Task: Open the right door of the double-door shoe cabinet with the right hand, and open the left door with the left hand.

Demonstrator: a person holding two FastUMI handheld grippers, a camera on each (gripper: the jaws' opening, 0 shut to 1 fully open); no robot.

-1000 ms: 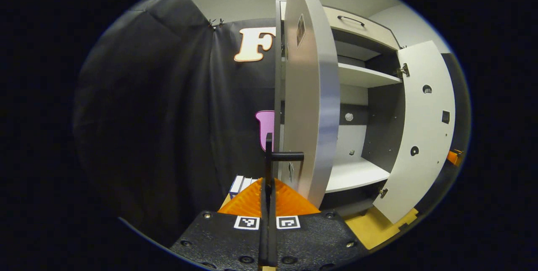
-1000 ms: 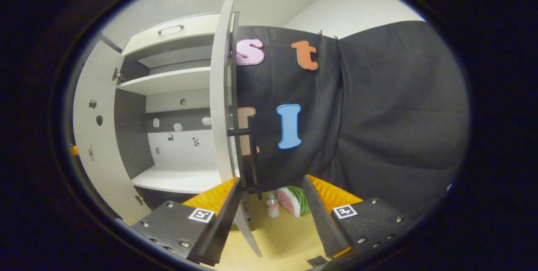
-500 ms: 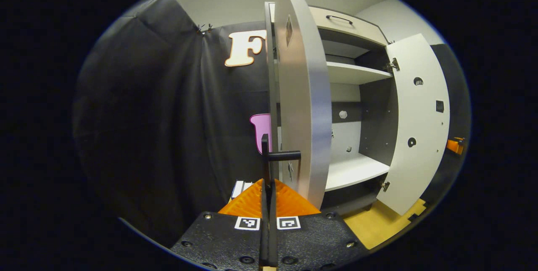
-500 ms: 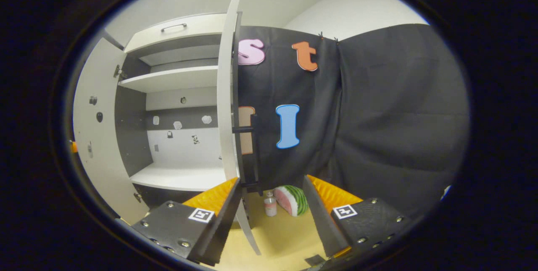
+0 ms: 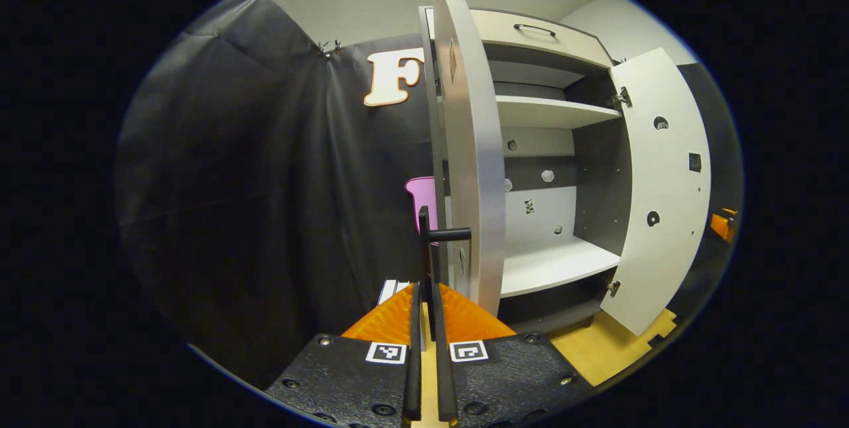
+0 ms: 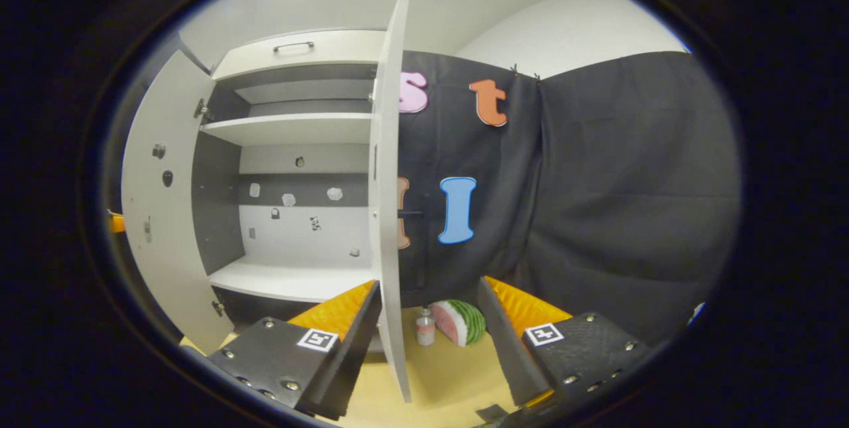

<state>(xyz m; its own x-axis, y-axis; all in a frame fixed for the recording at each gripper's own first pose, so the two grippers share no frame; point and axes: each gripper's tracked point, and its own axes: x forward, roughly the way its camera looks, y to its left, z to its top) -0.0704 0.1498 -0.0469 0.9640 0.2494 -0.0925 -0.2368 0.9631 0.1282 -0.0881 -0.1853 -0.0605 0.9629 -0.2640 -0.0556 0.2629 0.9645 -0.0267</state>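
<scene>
left gripper view: your left gripper has its jaws a narrow slit apart, the left door's black handle sitting in the gap; can't tell if the pads touch it. left door stands edge-on, swung wide; right door open too, cabinet shelf bare

right gripper view: your right gripper gapes wide, holding nothing. right door edge-on just ahead, btw the fingers; watermelon slice and small bottle on the floor beyond
</scene>
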